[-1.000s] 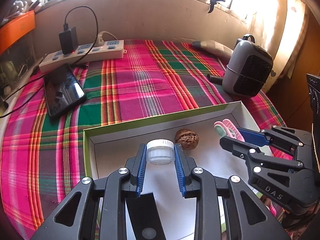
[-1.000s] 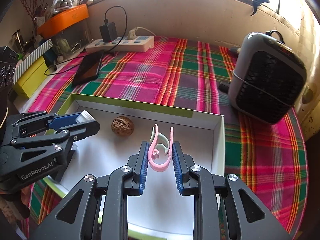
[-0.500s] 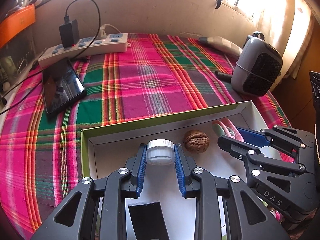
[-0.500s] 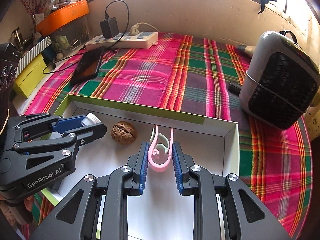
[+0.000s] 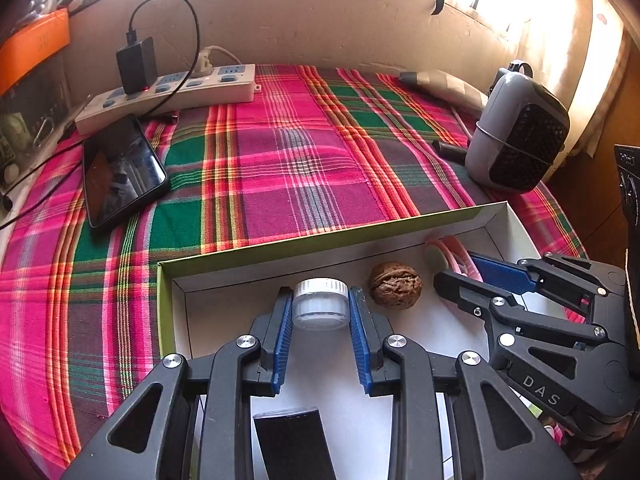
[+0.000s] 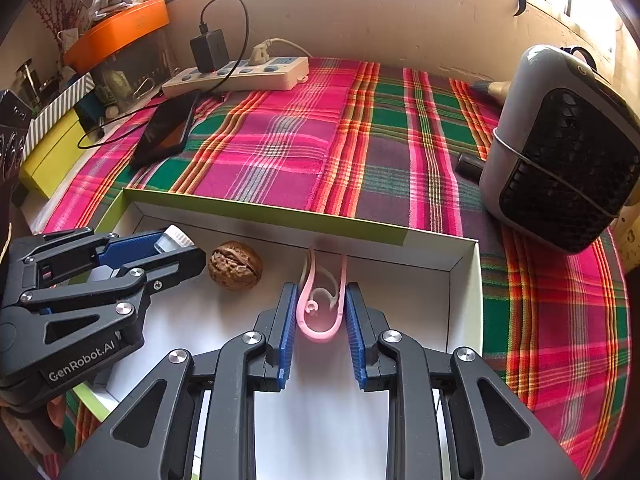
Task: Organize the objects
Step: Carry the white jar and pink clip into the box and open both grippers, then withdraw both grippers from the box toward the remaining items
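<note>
A plaid cloth (image 5: pixel 304 152) in pink, green and red covers the table. At the upper left of the frame a white power strip (image 5: pixel 168 92) lies along the wall with a black charger (image 5: pixel 136 66) plugged into it, and a dark phone (image 5: pixel 120 168) rests on the cloth just in front. A grey heater (image 6: pixel 568 152) with a black grille stands at the right, and an orange box (image 6: pixel 120 32) sits high at the far left.

A rough, wrinkled brown walnut (image 5: pixel 395 285) is lying matt in the smooth white cardboard tray (image 5: pixel 496 216), beside glossy pink plastic hooks (image 6: pixel 322 300).
</note>
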A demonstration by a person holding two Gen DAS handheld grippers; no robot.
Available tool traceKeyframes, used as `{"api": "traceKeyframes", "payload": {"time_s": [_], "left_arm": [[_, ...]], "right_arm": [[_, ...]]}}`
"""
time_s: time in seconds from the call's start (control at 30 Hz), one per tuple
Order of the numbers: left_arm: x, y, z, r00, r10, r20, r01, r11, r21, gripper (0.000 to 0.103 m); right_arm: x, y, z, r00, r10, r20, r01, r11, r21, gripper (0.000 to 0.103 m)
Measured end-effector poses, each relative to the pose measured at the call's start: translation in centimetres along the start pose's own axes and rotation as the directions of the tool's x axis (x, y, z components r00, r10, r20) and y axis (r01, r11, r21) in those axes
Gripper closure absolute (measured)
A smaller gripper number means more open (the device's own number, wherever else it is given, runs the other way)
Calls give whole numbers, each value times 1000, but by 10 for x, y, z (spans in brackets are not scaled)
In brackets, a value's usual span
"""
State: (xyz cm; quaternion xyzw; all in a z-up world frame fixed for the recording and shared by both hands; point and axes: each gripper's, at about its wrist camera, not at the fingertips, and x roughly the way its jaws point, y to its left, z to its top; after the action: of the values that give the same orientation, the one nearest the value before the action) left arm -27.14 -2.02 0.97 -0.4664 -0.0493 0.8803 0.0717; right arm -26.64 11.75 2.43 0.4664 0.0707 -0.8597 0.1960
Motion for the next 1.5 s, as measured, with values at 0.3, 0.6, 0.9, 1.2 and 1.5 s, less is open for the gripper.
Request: {"api": "traceKeyframes", "payload": {"time_s": [0.3,0.6,0.9,1.2,1.5], "left_arm": [[-2,0,-1,1000,13,0,-13,1000,-3,77],[-15,0,-9,1000,15,9,-15,1000,-9,75],[-38,-5,-19,999,22,42,-21,1000,-11,75],[-66,-12,-36,996,29,87,-30,1000,3,75],[-90,-15,-59,994,14,112,-15,1000,9,75]], "right_arm": [[-2,-4,-2,1000,-4,12,3,999,36,73],[-16,-7,-8,999,-3,47,-1,998,68,65],[-35,-5,-17,996,-2,87,-7,995,100,58],[-58,0,-31,993,-17,117,3,993,117,58],[-82,5,-55,989,-33,143,13,991,135,57]]}}
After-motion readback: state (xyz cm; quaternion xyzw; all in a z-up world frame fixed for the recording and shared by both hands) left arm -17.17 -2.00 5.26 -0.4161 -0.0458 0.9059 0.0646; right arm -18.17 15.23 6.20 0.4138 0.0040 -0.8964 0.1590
